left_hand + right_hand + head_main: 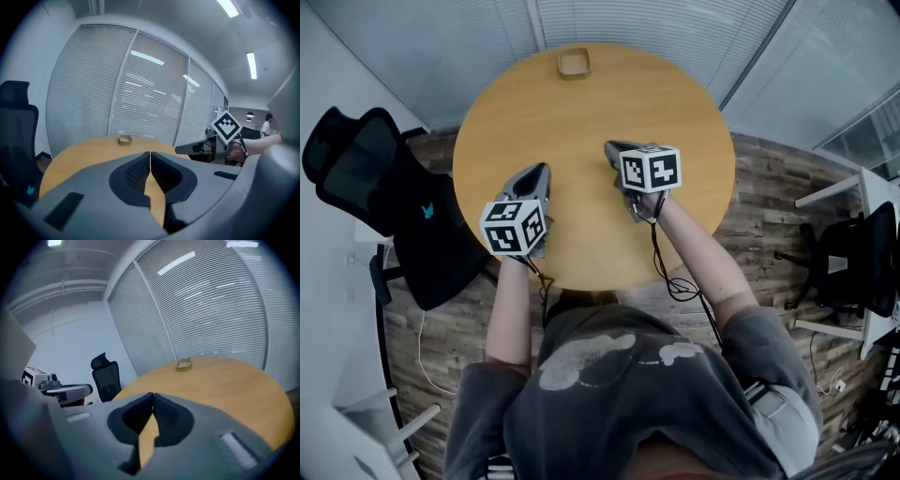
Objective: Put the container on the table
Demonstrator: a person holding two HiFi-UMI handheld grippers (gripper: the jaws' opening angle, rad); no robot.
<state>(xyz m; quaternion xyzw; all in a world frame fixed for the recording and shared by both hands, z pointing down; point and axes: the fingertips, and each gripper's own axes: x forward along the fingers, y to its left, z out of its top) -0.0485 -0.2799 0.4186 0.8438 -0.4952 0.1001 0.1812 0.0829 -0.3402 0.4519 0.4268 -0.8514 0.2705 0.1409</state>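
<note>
Wooden container (pixel 574 63) set at far worktop (pixel 694 169) edge, mouth upward, nearly square. Left claw (pixel 546 169), right claw (pixel 609 147) closed fully, nothing gripped.

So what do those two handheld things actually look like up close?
The left claw and right claw are grey, tapering to a point, each topped by a white cube with black square markers. Thin black cables trail back. The person wears a grey short-sleeved T-shirt.

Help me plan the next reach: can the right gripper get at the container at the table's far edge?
Probably yes: nothing stands on the table between the right gripper and the container. It is a long reach, though, and the shut jaws must open first.
</note>
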